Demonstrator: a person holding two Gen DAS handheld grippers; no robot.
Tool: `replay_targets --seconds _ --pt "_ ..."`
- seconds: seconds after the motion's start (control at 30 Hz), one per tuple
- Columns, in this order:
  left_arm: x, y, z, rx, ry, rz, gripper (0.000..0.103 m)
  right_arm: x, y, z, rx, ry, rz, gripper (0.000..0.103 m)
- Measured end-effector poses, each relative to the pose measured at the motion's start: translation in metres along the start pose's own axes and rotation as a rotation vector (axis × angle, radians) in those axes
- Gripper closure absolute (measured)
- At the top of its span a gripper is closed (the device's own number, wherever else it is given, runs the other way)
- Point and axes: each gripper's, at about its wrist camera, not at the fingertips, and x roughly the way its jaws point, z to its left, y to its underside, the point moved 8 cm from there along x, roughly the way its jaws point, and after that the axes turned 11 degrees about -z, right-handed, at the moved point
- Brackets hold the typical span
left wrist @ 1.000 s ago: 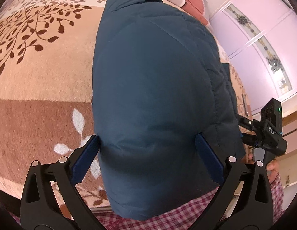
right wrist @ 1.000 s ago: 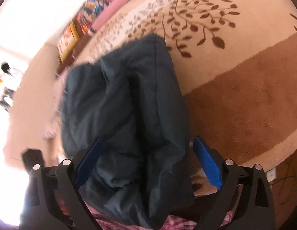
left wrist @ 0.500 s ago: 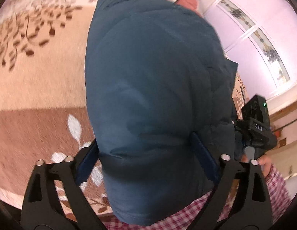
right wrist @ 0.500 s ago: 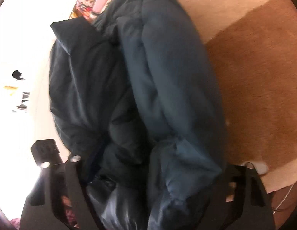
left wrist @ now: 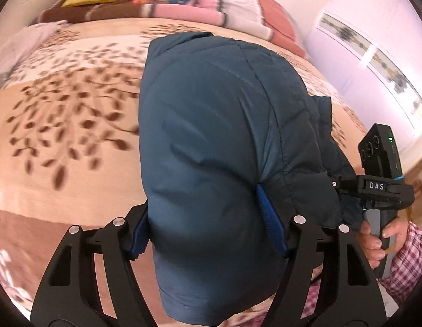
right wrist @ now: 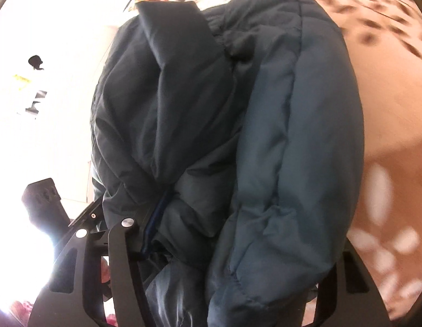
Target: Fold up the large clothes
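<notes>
A dark blue puffy jacket (left wrist: 211, 136), folded into a thick bundle, lies on the leaf-patterned bed cover (left wrist: 61, 125). My left gripper (left wrist: 202, 209) straddles the bundle's near end, its jaws closing. Both blue pads (left wrist: 267, 218) dent the padding. In the right wrist view the jacket (right wrist: 279, 150) fills the frame. My right gripper (right wrist: 246, 234) has its jaws closing around the bundle's other end. Its left pad (right wrist: 155, 218) presses into the fabric, and its right finger is hidden under the jacket. A hand (left wrist: 385, 234) holds the right tool's grip.
Folded quilts and pillows (left wrist: 183, 2) line the far end of the bed. Lilac wardrobe doors (left wrist: 374, 62) stand at the right. A checked sleeve (left wrist: 407, 259) sits at the lower right. Bright window glare (right wrist: 33, 109) washes out the left of the right wrist view.
Both grippers' jaws have narrowed from wide open onto the jacket bundle. Both views have swung, and the bundle now fills the right wrist view.
</notes>
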Motion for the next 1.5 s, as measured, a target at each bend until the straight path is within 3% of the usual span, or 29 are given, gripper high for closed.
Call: replay_targets --seconds 0.23,0.43,0.6,0.8,1.17,1.5 --pt "0.0 -0.01 0.061 -0.051 -0.064 -0.006 0.033 0.051 0.005 0.048 -0.071 0.04 0.025 0.044" --pt "-0.001 -0.005 0.062 -0.068 -0.067 -0.006 0.033 0.053 0.001 0.047 -0.074 0.087 0.026 0.038" --pt "-0.001 -0.007 0.062 -0.071 -0.087 -0.005 0.03 0.06 -0.012 0.037 -0.038 0.129 0.017 0.022" --pt "-0.003 -0.008 0.062 -0.066 -0.112 -0.003 0.028 0.057 -0.034 0.029 -0.028 0.183 0.025 0.02" --pt "-0.008 -0.007 0.065 -0.062 -0.14 -0.014 0.026 0.017 -0.032 0.049 -0.053 0.21 -0.028 0.02" --pt "-0.016 -0.007 0.061 -0.043 -0.165 -0.025 0.026 -0.044 -0.005 0.071 -0.197 0.263 -0.135 0.02"
